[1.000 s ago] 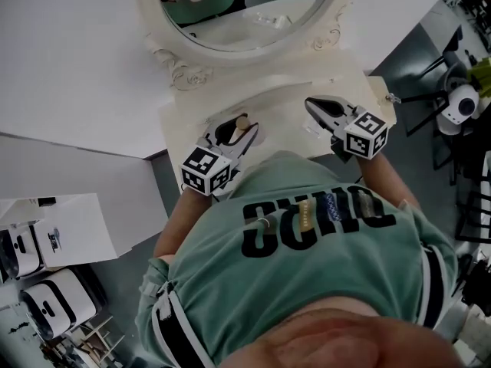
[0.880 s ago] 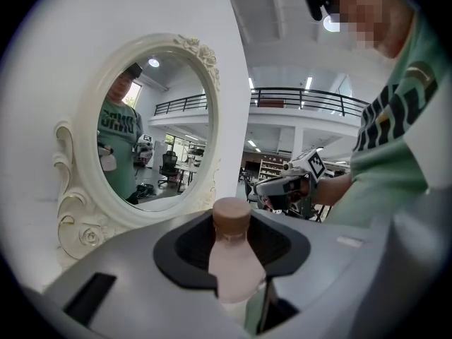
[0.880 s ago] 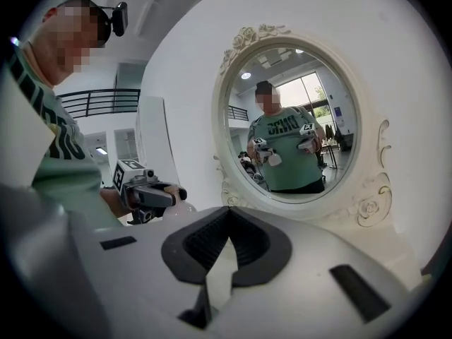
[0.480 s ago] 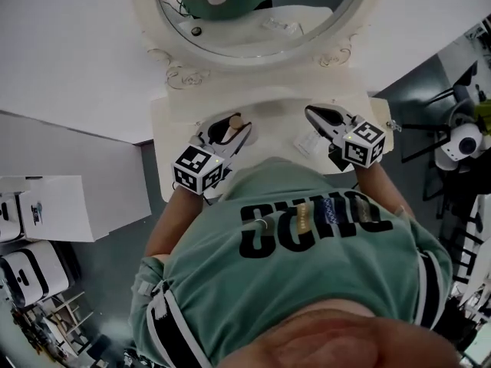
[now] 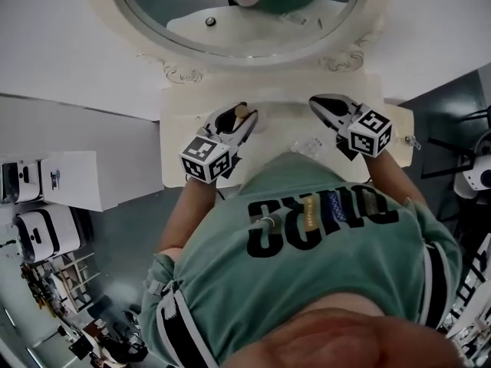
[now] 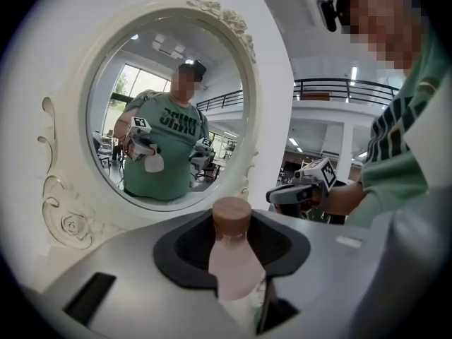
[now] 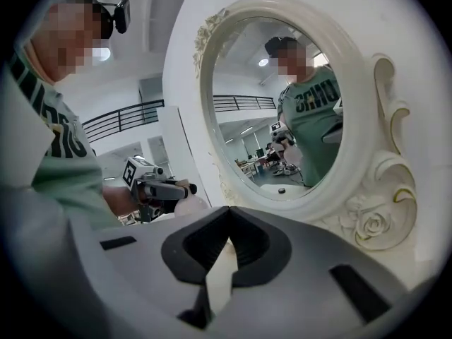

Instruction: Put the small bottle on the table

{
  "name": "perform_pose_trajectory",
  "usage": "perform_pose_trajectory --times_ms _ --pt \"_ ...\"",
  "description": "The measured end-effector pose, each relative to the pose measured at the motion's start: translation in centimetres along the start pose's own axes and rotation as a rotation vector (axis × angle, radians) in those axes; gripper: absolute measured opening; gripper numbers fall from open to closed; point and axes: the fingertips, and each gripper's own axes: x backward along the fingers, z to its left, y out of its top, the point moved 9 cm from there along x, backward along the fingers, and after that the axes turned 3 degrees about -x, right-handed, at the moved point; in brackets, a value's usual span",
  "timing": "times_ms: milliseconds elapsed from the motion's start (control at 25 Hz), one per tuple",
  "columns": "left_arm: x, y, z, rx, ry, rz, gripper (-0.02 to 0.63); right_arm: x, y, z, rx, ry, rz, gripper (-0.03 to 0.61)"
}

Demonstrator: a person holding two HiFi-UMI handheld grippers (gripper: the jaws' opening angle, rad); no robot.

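Note:
A small pale pink bottle (image 6: 233, 260) with a brown cap stands upright between the jaws of my left gripper (image 5: 245, 115), which is shut on its body. The brown cap (image 5: 241, 112) shows between the fingers in the head view. The bottle hangs over the left half of the cream dressing table (image 5: 175, 140), close to the mirror's base. My right gripper (image 5: 315, 101) hovers over the table's right half, its jaws closed tip to tip with nothing in them; the same closed tips (image 7: 227, 212) show in the right gripper view.
An oval mirror in an ornate white frame (image 5: 181, 72) stands at the table's back against a white wall. A small clear object (image 5: 310, 146) lies on the table by the right gripper. White boxes (image 5: 44, 234) sit on the floor at left.
Both grippers have moved forward over the table towards the mirror. The left one still holds the bottle and the right one stays closed and empty.

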Motion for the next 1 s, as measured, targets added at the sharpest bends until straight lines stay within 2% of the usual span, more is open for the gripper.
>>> perform_pose_trajectory --times_ms 240,440,1000 --pt "0.1 -0.9 2.3 -0.051 -0.018 0.048 0.141 -2.8 -0.6 0.7 0.006 -0.022 -0.005 -0.006" --pt "-0.1 -1.0 3.2 -0.068 -0.031 0.046 0.141 -3.2 -0.8 1.5 0.022 -0.042 0.011 -0.006" --pt "-4.7 -1.5 6.2 -0.107 -0.017 0.055 0.141 -5.9 -1.0 -0.6 0.027 -0.059 0.002 -0.006"
